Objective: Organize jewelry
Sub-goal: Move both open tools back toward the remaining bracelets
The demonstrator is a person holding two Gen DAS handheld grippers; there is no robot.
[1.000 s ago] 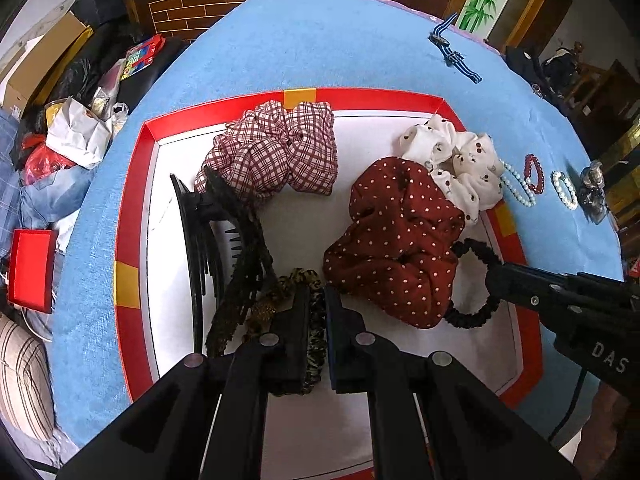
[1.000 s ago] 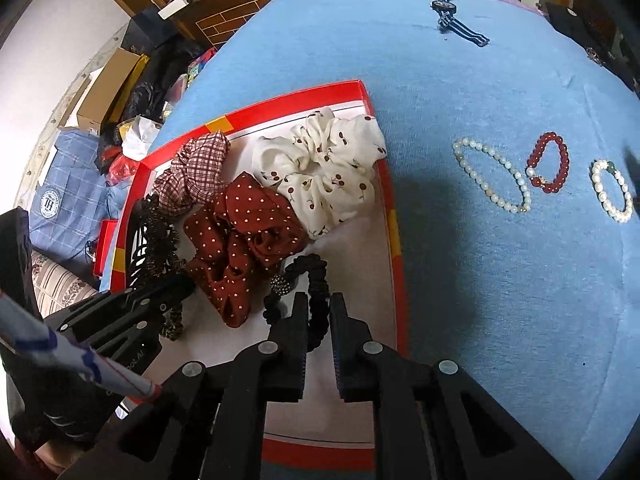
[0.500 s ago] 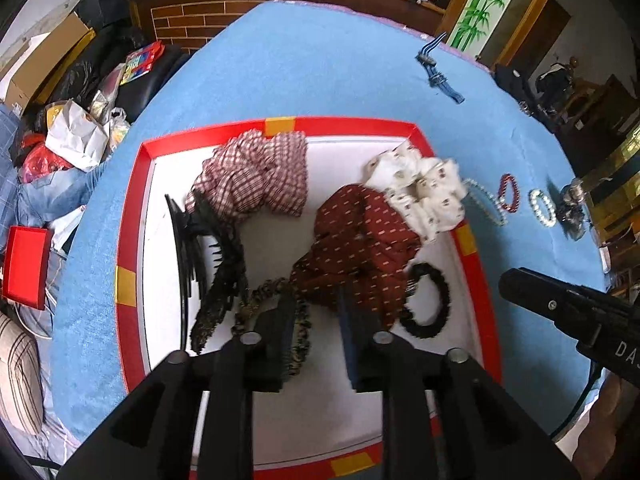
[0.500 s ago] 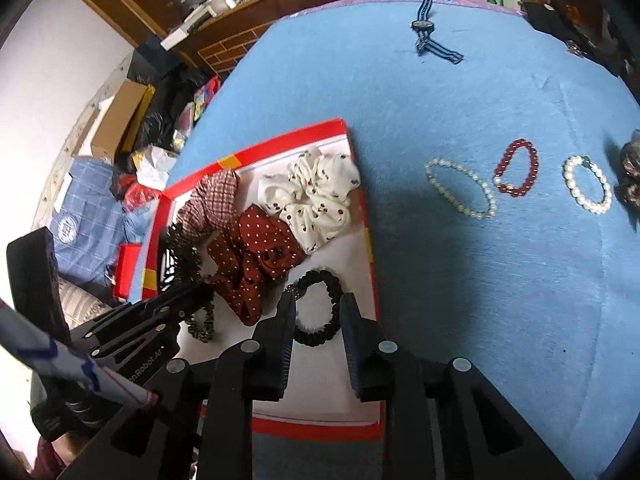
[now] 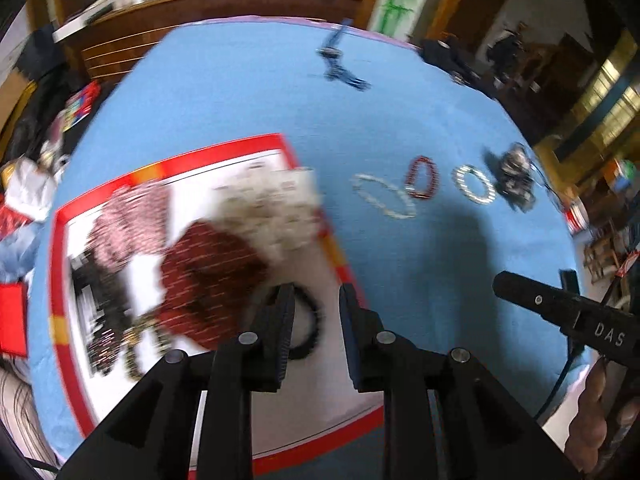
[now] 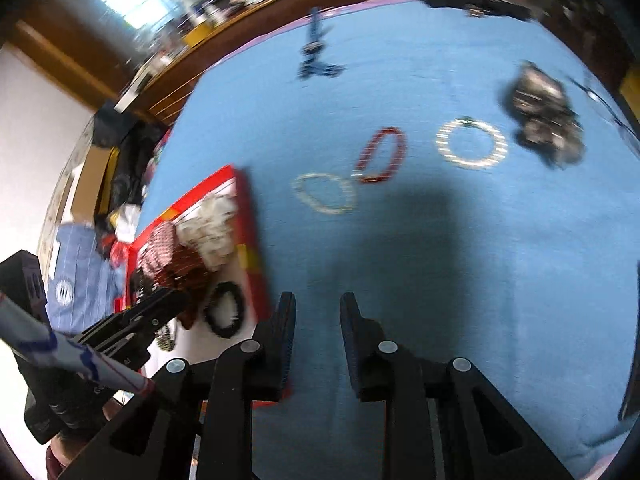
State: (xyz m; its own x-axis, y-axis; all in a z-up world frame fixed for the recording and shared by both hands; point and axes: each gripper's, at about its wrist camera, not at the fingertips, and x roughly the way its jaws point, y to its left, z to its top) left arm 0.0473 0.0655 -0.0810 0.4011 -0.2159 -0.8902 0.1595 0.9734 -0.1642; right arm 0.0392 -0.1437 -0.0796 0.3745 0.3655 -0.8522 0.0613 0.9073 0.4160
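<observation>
A red-rimmed white tray point(image 5: 60, 240) point(image 6: 252, 240) on the blue tablecloth holds a checked scrunchie point(image 5: 128, 216), a dark red dotted scrunchie point(image 5: 208, 272), a cream scrunchie point(image 5: 276, 212), a black hair tie point(image 5: 308, 324) point(image 6: 226, 310) and dark hair clips point(image 5: 100, 320). On the cloth to the right lie a white bead bracelet point(image 5: 384, 196) point(image 6: 324, 194), a red bead bracelet point(image 5: 422, 178) point(image 6: 380, 154) and a second white bracelet point(image 5: 474, 184) point(image 6: 472, 144). My left gripper point(image 5: 314, 300) is open and empty above the tray's right edge. My right gripper point(image 6: 318, 308) is open and empty above the cloth. Both views are blurred.
A dark metallic ornament point(image 5: 516, 176) point(image 6: 544, 116) lies beyond the bracelets. A blue striped strap point(image 5: 340, 68) point(image 6: 316, 60) lies at the far side of the table. Boxes and bags point(image 6: 100, 184) clutter the floor on the left.
Both grippers have opened, lifted off the tray and swung right toward the bracelets. The leopard-print clip and the black hair tie stay in the tray.
</observation>
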